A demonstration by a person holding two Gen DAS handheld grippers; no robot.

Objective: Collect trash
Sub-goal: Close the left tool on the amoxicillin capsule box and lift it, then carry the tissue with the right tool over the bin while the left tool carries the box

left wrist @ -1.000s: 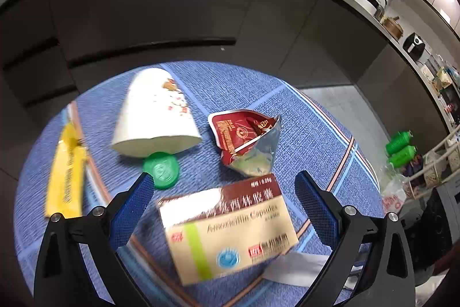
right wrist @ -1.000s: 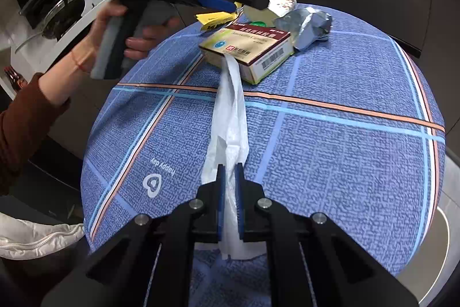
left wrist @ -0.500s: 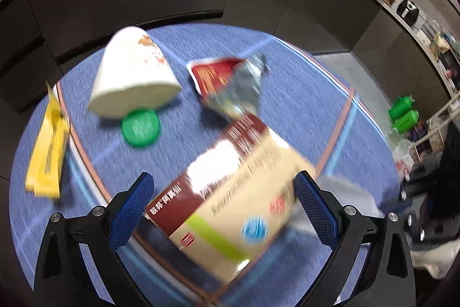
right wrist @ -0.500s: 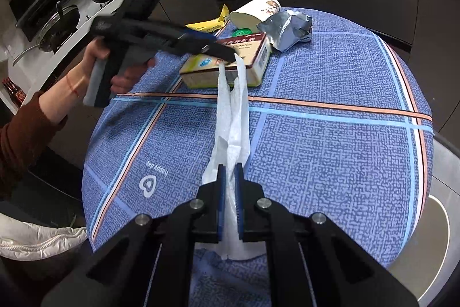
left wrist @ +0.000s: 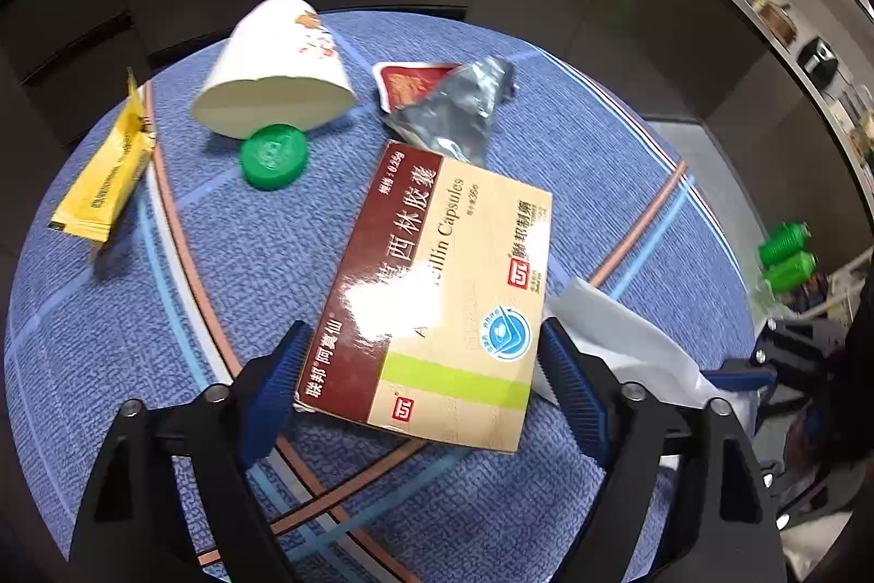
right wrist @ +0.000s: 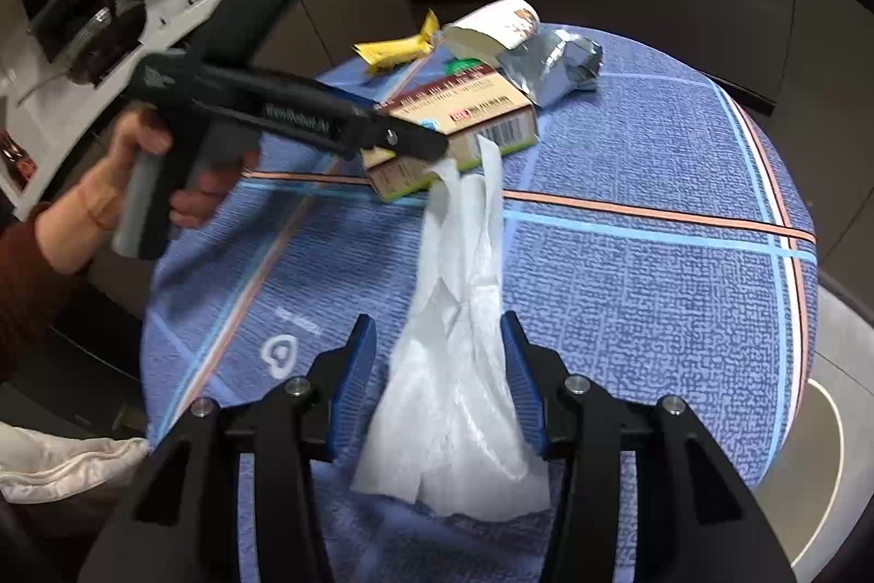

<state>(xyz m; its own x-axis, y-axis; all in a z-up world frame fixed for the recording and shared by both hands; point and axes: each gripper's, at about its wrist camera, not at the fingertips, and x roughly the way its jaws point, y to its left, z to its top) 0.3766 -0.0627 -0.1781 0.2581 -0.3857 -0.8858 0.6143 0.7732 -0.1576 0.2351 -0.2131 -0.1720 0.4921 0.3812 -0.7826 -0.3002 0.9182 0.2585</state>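
Blue cloth: we see a woven blue cover with orange and pale blue stripes on the round surface (right wrist: 628, 288); a white heart logo with small writing we cannot read sits near its left edge.
Medicine box: the box (left wrist: 442, 304) reads "Capsules" plus Chinese characters, with a barcode on its end; it lies between the pads of our left tool (left wrist: 423, 381), tilted.
Left tool: its jaws have just been closing; both pads sit at the box's edges, though we cannot tell if they press.
Right tool: our right tool (right wrist: 440, 381) has just been opening; its pads stand apart around the white tissue (right wrist: 459, 364), not pinching it.
Other trash: a paper cup (left wrist: 273, 69) on its side, a green cap (left wrist: 273, 155) touching it, a yellow sachet (left wrist: 104, 184), a crumpled foil packet (left wrist: 448, 107).
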